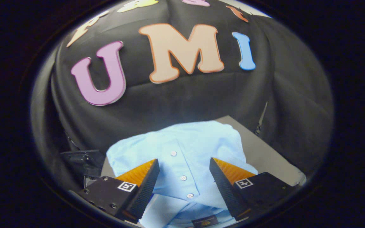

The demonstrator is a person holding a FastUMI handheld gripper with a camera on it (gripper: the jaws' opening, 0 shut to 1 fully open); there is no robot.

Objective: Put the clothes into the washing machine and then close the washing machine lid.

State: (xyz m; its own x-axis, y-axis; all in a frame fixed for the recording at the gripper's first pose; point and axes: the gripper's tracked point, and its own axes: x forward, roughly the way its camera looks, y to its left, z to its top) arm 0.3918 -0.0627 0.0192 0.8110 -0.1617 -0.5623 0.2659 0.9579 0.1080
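Your gripper sits low over the work surface with its two fingers spread wide apart. Nothing is pinched between them; neither inner face presses on fabric that can be seen. A small square marker shows on the top of each finger block.

Between the fingers and running on ahead of them lies the light blue shirt, the garment to be loaded. It is spread in a loose, rumpled heap rather than folded. Its button placket runs straight up the gap between your fingers, with three white buttons showing in a line. Nearest you, at the base of the gap, the collar area carries a dark sewn-in label. The cloth bunches into soft folds toward the far side, and its edge drapes off beside the right finger.

The shirt rests on a grey table, whose bare top shows beyond the right finger and tapers to a far corner.

Beside the left finger, just off the shirt's edge, is a dark piece of hardware; you cannot tell what it is.

Beyond everything hangs the booth's black cloth wall, creased in broad folds.
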